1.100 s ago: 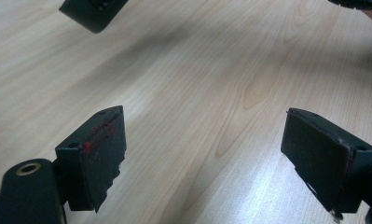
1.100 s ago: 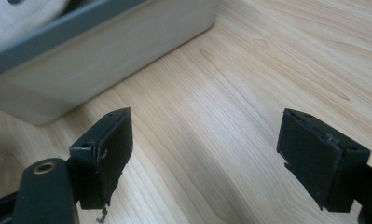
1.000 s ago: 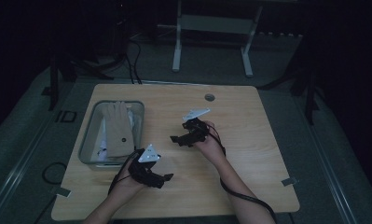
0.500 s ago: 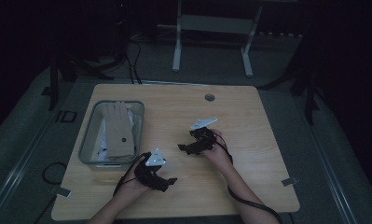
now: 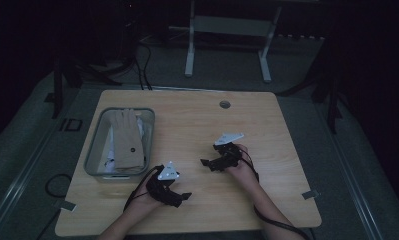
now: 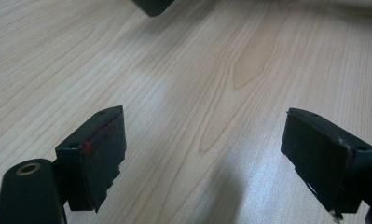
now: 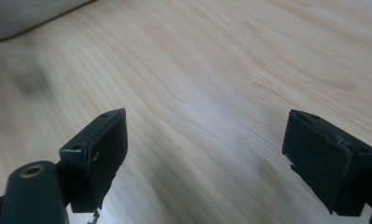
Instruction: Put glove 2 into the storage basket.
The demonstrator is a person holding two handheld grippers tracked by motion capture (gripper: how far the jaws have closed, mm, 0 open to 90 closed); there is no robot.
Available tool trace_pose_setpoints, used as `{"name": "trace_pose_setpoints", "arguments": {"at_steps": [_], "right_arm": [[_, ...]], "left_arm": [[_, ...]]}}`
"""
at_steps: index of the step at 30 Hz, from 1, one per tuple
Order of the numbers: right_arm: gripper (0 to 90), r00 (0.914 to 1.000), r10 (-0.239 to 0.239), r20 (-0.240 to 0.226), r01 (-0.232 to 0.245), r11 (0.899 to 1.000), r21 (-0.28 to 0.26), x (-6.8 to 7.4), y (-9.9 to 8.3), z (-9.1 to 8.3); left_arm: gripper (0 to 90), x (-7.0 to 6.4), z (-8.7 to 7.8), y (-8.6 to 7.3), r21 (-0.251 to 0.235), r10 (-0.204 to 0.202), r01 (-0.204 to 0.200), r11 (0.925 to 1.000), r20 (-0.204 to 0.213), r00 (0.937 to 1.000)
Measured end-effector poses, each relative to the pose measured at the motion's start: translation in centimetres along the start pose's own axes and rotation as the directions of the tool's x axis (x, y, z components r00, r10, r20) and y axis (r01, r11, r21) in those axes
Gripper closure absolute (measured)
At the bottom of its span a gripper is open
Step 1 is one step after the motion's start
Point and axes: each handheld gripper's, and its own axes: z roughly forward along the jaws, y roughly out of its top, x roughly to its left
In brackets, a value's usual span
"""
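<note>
Both hand-held grippers hover low over the bare wooden table (image 5: 197,125). My left gripper (image 5: 183,196) is near the front edge, pointing right, with its grey plate on top. In the left gripper view the left gripper (image 6: 211,158) stands open, with only wood grain between its jaws. My right gripper (image 5: 208,163) is right of centre and points left toward the other one. The right gripper view shows the right gripper (image 7: 211,158) open too, nothing between its jaws. A dark jaw tip of the other gripper (image 6: 152,5) pokes in at the top of the left gripper view.
A grey bin (image 5: 94,150) stands at the table's left, holding a beige glove (image 5: 127,140) and white items; the bin's rim (image 7: 25,18) shows in the right gripper view. A round grommet (image 5: 225,104) sits near the far edge. A desk frame stands beyond the table.
Both hands have drawn back toward the near edge. The right gripper moved most, from mid-table toward the person; the left gripper shifted slightly right. Both jaws stay open.
</note>
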Motion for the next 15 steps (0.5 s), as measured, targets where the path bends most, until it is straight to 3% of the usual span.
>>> {"name": "trace_pose_setpoints", "arguments": {"at_steps": [2, 5, 15], "right_arm": [[13.4, 0.9994, 0.024, 0.024, -0.024, 1.0, -0.013, -0.4, -0.8, -0.5], [13.3, 0.998, 0.016, 0.061, -0.015, 1.0, -0.014, -0.6, -1.5, -1.0], [13.3, 0.9921, 0.04, 0.119, -0.038, 0.999, -0.024, -1.9, -3.2, -2.5]], "left_arm": [[14.3, 0.1, 0.1, -0.1, 0.003, 0.002, -0.002, 1.0, 0.0, 1.0], [14.3, 0.0, 0.2, -0.3, 0.004, 0.007, -0.007, 1.0, -0.004, 1.0], [14.3, 0.1, 0.5, -0.6, -0.005, 0.002, -0.002, 1.0, -0.01, 0.9999]]}}
